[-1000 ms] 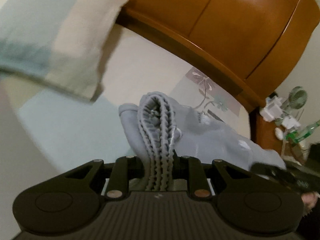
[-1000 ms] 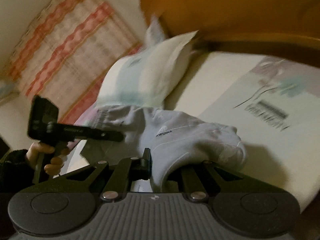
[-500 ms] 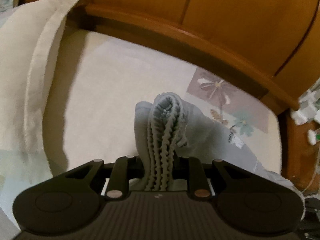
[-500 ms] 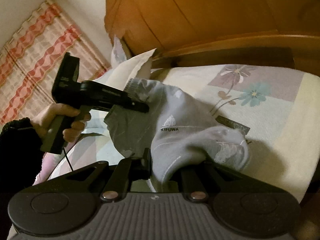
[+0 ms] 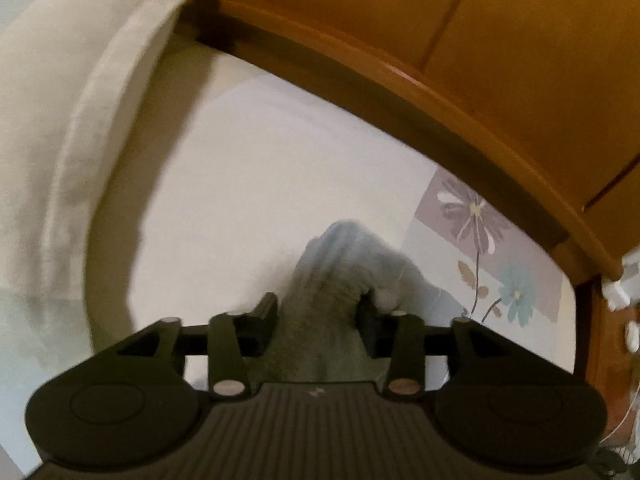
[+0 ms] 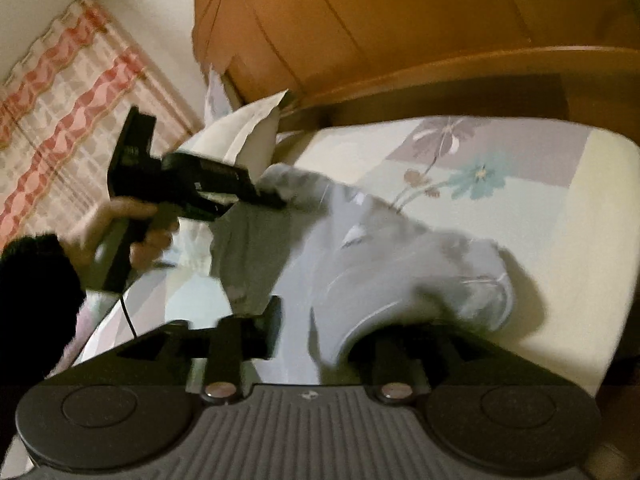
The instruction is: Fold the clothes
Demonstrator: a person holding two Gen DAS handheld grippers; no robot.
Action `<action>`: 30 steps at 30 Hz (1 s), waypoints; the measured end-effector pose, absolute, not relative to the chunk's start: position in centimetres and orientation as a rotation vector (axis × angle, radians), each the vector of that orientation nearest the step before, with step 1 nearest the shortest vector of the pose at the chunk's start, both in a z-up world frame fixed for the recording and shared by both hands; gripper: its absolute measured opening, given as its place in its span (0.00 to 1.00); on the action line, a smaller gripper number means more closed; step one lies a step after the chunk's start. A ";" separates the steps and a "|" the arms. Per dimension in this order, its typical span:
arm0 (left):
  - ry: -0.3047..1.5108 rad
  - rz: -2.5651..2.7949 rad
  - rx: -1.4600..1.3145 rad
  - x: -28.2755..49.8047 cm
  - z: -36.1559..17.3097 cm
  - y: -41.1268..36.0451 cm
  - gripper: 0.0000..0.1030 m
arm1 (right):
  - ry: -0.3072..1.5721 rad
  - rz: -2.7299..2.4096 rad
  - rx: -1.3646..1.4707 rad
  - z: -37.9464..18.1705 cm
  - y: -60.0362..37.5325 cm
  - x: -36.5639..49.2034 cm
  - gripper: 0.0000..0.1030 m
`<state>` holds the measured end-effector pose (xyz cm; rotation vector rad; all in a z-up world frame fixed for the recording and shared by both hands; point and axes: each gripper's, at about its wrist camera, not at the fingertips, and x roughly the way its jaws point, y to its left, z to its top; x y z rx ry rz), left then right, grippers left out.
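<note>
A grey sweatshirt [image 6: 380, 264] lies bunched on the flowered bed sheet [image 6: 540, 240] close to the headboard. My right gripper [image 6: 320, 320] is low over its near edge, jaws opening. Cloth drapes loosely between them and hides the right finger. In the left wrist view the garment's ribbed hem [image 5: 328, 280] sits blurred and slack between the spread fingers of my left gripper [image 5: 318, 308], whose jaws are opening too. In the right wrist view the left gripper [image 6: 272, 200] is at the sweatshirt's far corner, held by a hand [image 6: 120, 220] in a dark sleeve.
A wooden headboard [image 5: 440, 40] curves along the far side of the bed. A pale pillow [image 5: 60, 120] lies to the left of the garment. A striped curtain [image 6: 60, 100] hangs behind. Small white items [image 5: 624, 292] sit past the bed's right edge.
Both grippers' jaws have widened from a tight pinch on the cloth. The ribbed hem has slumped from its upright bunch. The garment has come down onto the sheet, nearer the headboard.
</note>
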<state>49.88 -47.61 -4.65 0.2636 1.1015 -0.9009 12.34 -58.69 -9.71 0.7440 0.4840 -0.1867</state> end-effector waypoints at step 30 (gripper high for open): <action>1.112 -1.140 0.314 37.9 -4.1 -41.5 0.56 | 0.211 -0.287 1.488 -15.6 -64.0 6.5 0.89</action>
